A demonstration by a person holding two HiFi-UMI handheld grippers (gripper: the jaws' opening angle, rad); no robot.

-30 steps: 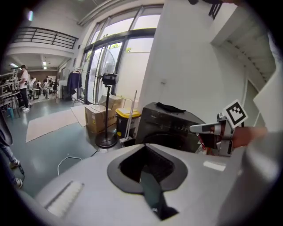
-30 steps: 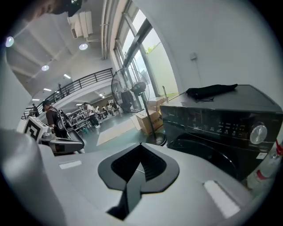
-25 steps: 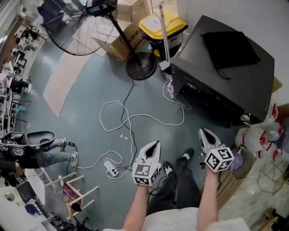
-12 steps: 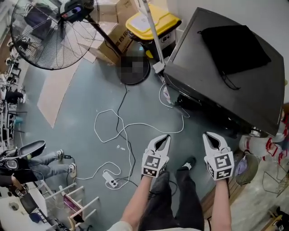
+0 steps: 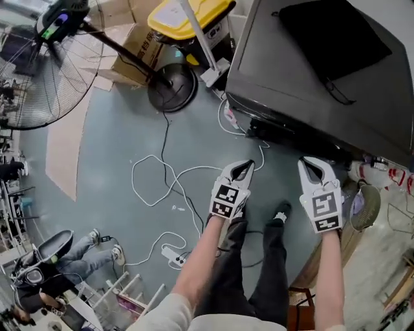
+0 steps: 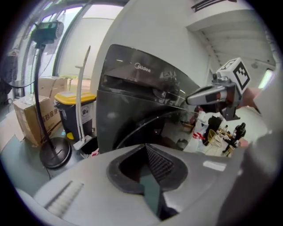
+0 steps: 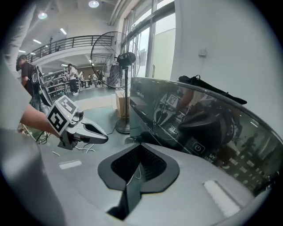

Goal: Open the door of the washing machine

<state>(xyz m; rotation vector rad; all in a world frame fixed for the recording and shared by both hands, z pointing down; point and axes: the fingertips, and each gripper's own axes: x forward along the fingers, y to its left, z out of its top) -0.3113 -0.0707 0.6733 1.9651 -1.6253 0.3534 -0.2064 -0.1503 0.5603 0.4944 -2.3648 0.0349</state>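
The dark grey washing machine (image 5: 304, 84) fills the upper right of the head view, with a black bag (image 5: 336, 32) lying on its top. Its round glass door (image 6: 146, 126) shows on the front in the left gripper view, closed. My left gripper (image 5: 244, 168) is shut and empty, pointing at the machine's lower front and a short way off it. My right gripper (image 5: 313, 165) is likewise shut and empty, just before the front edge. The right gripper view looks along the glossy control panel (image 7: 194, 148), with the left gripper (image 7: 104, 138) to its left.
A standing fan's round base (image 5: 169, 87), a yellow-lidded bin (image 5: 184, 16) and a cardboard box (image 5: 139, 48) stand left of the machine. White cable (image 5: 155, 187) and a power strip (image 5: 174, 256) lie on the floor. Bottles (image 5: 388, 174) crowd the right side.
Both grippers have moved forward and down toward the machine's front, both staying shut. The machine now looms larger and nearer in the head view.
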